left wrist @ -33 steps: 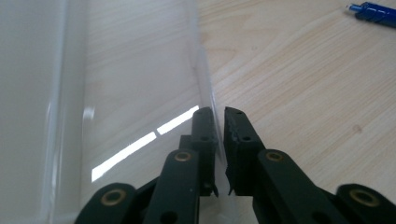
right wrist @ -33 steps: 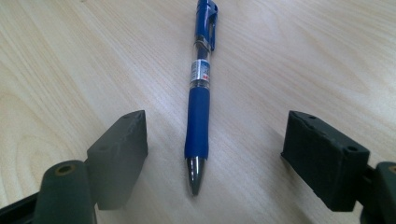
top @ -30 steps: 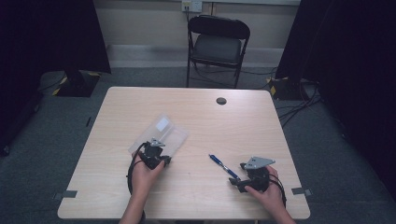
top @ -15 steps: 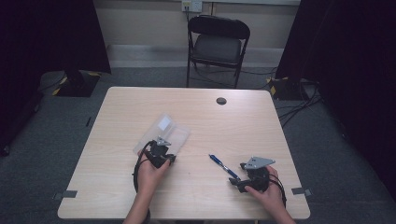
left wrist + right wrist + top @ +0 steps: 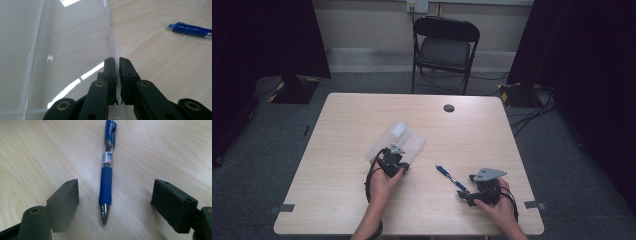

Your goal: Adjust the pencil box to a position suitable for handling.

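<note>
Left gripper (image 5: 117, 66) pinching clear case (image 5: 75, 50) wall | pen (image 5: 191, 28) near | table (image 5: 337, 200)

Black folding chair (image 5: 445, 47) behind the table (image 5: 337, 200); cables (image 5: 532, 107) right.

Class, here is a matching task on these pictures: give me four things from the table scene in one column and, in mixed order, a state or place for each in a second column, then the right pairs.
Things
1. left tongs
2. right tongs
3. blue pen
4. folding chair

States or places
A. lying flat on the wooden table
B. standing on the floor beyond the table's far edge
C. shut on the edge of the clear plastic case
D. open, one jaw on each side of the pen's tip

Pairs: 1-C, 2-D, 3-A, 4-B
</note>
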`<control>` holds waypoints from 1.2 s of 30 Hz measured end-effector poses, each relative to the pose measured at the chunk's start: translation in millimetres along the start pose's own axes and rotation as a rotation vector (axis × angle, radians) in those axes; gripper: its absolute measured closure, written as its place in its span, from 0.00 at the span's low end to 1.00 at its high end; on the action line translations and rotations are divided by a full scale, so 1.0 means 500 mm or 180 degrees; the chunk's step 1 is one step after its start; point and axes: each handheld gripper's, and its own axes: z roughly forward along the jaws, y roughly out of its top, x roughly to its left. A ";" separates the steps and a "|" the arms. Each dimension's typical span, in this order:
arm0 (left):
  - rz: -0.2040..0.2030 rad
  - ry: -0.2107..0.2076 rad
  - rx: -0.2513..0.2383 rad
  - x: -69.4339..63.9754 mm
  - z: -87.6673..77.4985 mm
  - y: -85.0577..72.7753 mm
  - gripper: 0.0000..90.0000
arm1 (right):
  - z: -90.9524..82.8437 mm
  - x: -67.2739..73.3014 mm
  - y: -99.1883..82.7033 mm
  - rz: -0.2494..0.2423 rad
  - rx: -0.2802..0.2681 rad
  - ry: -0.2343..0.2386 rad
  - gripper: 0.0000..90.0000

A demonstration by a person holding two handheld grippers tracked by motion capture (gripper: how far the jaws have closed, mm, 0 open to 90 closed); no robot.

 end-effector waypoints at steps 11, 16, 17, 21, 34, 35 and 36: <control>-0.0059 -0.0103 -0.0068 0.002 0.023 0.020 0.94 | 0.000 0.000 0.000 0.0004 0.0001 0.0000 0.23; -0.0079 -0.0123 -0.0078 0.003 0.024 0.021 0.90 | 0.000 0.000 0.000 0.0006 0.0001 0.0000 0.23; -0.0073 -0.0100 -0.0081 0.003 0.024 0.022 0.86 | 0.000 0.000 0.000 0.0007 0.0002 0.0001 0.23; -0.0024 -0.0105 -0.0138 0.003 0.017 0.020 0.66 | 0.000 0.000 0.000 0.0007 0.0003 0.0001 0.23; 0.0133 -0.0202 -0.0314 -0.004 -0.064 -0.015 0.44 | -0.001 -0.001 0.000 0.0032 -0.0015 -0.0014 0.27; 0.0135 -0.0212 -0.0353 -0.007 -0.069 -0.020 0.44 | -0.001 -0.001 0.000 0.0032 -0.0019 -0.0013 0.29; 0.0143 -0.0216 -0.0354 -0.010 -0.075 -0.025 0.42 | -0.002 0.001 0.000 0.0018 -0.0019 -0.0018 0.32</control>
